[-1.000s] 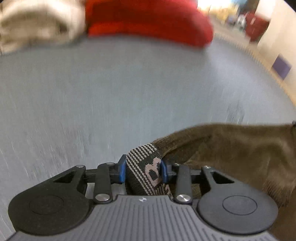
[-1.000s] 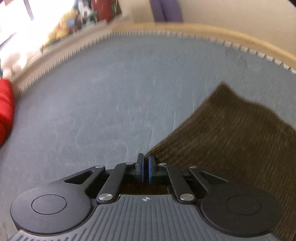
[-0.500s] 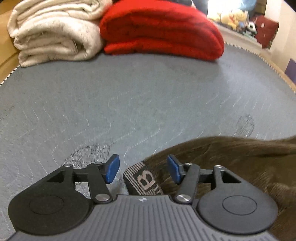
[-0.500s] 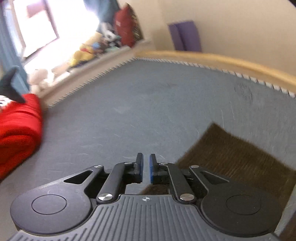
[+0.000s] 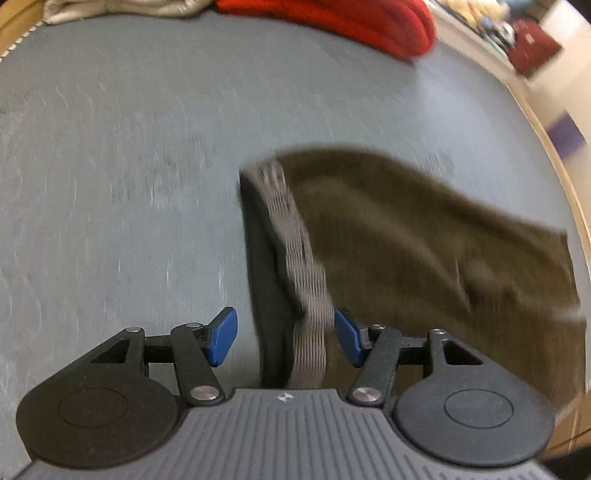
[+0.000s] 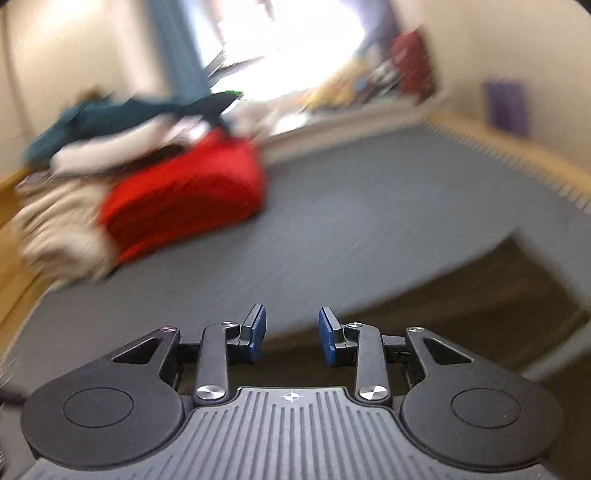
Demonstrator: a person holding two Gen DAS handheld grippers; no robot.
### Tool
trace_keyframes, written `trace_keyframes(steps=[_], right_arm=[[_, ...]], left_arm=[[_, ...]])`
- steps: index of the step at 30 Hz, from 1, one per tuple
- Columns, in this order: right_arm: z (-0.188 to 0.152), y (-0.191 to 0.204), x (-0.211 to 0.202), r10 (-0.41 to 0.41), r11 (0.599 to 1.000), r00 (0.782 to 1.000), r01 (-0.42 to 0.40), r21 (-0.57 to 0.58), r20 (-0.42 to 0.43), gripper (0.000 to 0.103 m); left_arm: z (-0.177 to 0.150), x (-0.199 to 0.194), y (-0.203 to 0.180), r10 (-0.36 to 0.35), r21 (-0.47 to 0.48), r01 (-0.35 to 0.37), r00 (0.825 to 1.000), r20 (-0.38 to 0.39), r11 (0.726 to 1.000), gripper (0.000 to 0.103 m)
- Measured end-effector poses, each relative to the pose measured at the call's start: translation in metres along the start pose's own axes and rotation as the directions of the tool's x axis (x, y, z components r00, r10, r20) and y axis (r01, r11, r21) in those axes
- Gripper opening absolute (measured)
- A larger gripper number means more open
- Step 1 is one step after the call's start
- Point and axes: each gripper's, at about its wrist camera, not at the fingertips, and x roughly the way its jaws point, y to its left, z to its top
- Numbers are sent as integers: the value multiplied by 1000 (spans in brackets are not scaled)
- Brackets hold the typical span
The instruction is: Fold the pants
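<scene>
Pants: olive-brown, ribbed fabric, lying flat on the grey mattress cover, right of centre in the left wrist view. The striped grey waistband runs from far to near along the garment's left edge, with a dark inner lining just left of it. In the right wrist view the same pants occupy the near right, blurred.

Left gripper: held above the waistband, pointing steeply down. Jaws stand well apart; the waistband passes between the blue pads without either pad pressing on it. Nothing is held.

Right gripper: aimed across the bed. Jaws are opening, partly spread, with nothing between them; the pants' edge lies below and beyond.

Red folded blanket: far left of the bed in the right wrist view, also at the far edge in the left wrist view.

Cream folded blanket: touching the red one, on its left.

Teal and white heap: behind both blankets; too blurred to identify.
</scene>
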Motion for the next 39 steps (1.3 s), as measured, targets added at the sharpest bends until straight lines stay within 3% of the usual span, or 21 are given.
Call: trace_keyframes(steps=[3,5,8,10,13,18,21,23,26,27,33,36,39], right_arm=[[-66,55,-4,92,991,986,-104,-79,-142,33],[-109,95,-6,106,967,973,-149,-208,-205,33],[-160,141,-7,156,919,943,-248,-307,-296,32],[-187,163,-5,165,873,925,-299,-385,-344,32],[-223,188,-2,141,763,903,-360,-537,-405,32],[-260,200,6,101,627,877,-424,-654,-471,35],[-274,207,11,77,535,879,-434,-725,-470,41],[-275,207,13,77,500,886,-432,-750,-458,43],[-269,209,16,75,489,879,-445,-751,-472,37],[-269,209,18,79,485,878,-448,-751,-472,26],[-267,215,16,94,451,869,-472,-758,-485,12],[-260,217,14,135,462,861,-493,-737,-491,11],[-257,222,2,167,425,853,-515,-745,-494,10]], left_arm=[[-30,6,6,-19,12,19,1000,-18,1000,64],[-37,16,11,-23,-12,23,997,-75,1000,62],[-41,19,16,-25,11,26,997,-68,1000,62],[-42,27,20,-25,7,25,996,-88,1000,62],[-42,37,21,-41,5,42,994,-103,999,62],[-34,57,11,-59,36,64,991,-123,997,62],[-31,69,5,-48,56,56,989,-142,997,62],[-30,78,1,-28,75,40,987,-161,996,62],[-32,87,-4,2,107,18,983,-182,994,57],[-32,89,-5,-2,111,22,983,-184,994,50],[-37,79,-12,-25,166,53,986,-163,985,18],[-39,59,-10,-49,182,71,991,-125,981,15],[-43,37,-2,-74,173,89,993,-92,981,13]])
